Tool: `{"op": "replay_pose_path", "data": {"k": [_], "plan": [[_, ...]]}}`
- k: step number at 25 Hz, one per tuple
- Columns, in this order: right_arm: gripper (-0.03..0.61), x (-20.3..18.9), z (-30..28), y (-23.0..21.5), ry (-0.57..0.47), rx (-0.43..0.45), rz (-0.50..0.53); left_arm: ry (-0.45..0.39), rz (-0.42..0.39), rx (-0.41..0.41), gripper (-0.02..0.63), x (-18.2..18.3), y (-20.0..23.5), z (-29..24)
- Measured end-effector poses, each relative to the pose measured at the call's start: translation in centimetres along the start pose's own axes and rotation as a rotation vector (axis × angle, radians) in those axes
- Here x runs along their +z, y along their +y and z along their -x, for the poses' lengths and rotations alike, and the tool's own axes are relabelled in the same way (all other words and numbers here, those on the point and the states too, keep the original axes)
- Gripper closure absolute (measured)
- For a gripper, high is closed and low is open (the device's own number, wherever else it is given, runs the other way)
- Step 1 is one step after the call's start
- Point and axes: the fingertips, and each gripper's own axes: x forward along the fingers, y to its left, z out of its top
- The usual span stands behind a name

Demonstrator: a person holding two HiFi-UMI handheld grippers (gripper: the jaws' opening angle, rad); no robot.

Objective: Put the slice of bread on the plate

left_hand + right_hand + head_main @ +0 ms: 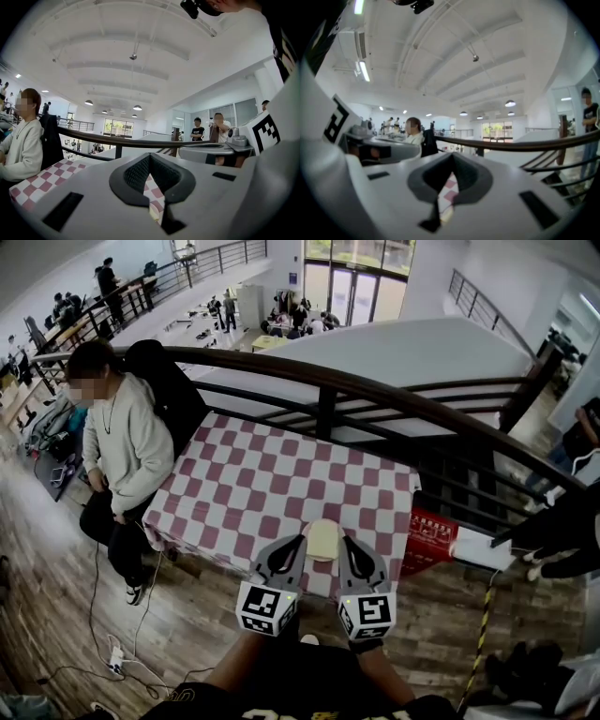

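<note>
Left hand-held gripper (298,546), jaws together and empty, hovers beside the slice of bread (323,540) near the table's (281,479) front edge. The right hand-held gripper (348,544) is likewise closed. A nudge from closed jaws could push the bread off.

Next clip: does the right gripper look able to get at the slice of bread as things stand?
Probably yes. The bread appears to lie bare on the checkered table, close by the right gripper, with nothing between them. Its jaws are shut, though, so they must open first.
</note>
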Motion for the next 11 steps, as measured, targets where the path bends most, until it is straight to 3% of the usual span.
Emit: {"op": "replay_pose_path", "data": {"k": [11], "plan": [[0.563,0.2,0.8,-1.2,-0.011,-0.023,0.001,0.001,-0.018,-0.021,0.595,0.1,-1.6,-0.6]]}}
